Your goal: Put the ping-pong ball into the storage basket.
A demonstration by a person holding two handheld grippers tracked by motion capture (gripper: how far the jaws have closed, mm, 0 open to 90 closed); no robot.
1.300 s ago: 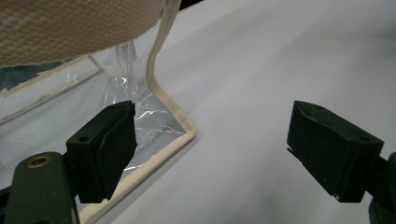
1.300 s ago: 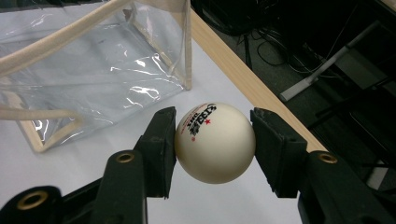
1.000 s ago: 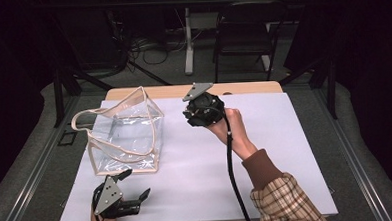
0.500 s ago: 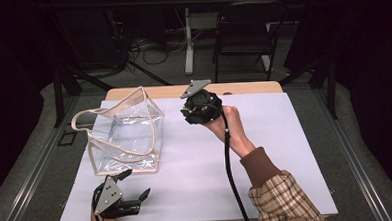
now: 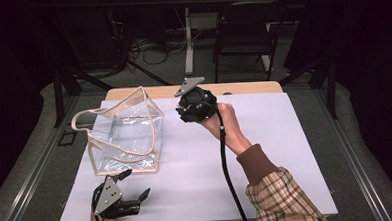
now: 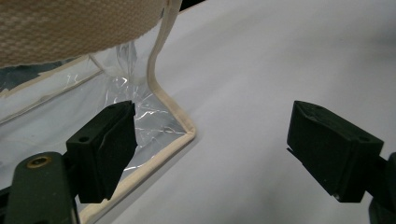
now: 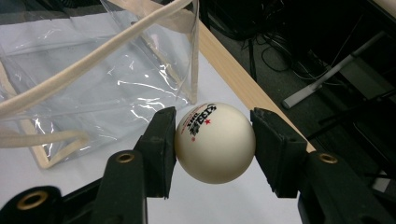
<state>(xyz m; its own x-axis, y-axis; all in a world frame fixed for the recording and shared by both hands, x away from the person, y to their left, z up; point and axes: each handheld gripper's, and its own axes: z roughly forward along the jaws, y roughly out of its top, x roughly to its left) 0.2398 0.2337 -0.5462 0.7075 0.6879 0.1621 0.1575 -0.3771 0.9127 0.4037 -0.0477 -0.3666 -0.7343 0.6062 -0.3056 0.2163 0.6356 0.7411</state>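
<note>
A clear plastic bag (image 5: 125,136) with cream trim and a cream strap stands on the left of the white table sheet (image 5: 265,137). In the right gripper view, my right gripper (image 7: 215,142) is shut on a white ping-pong ball (image 7: 215,142) with red and black print. It is held above the table's far edge, just right of the bag (image 7: 93,88). In the high view that gripper (image 5: 191,108) sits at the bag's upper right corner. My left gripper (image 5: 132,186) rests open near the front edge. Its jaws frame the bag's lower corner (image 6: 182,133) with nothing between them.
The wooden table edge (image 7: 243,79) runs past the sheet at the far side. Beyond it stand a chair (image 5: 246,38), stands and cables on the dark floor. White sheet stretches to the right of the bag.
The right gripper with the ball has drifted slightly left toward the bag's top corner. The left gripper has not moved.
</note>
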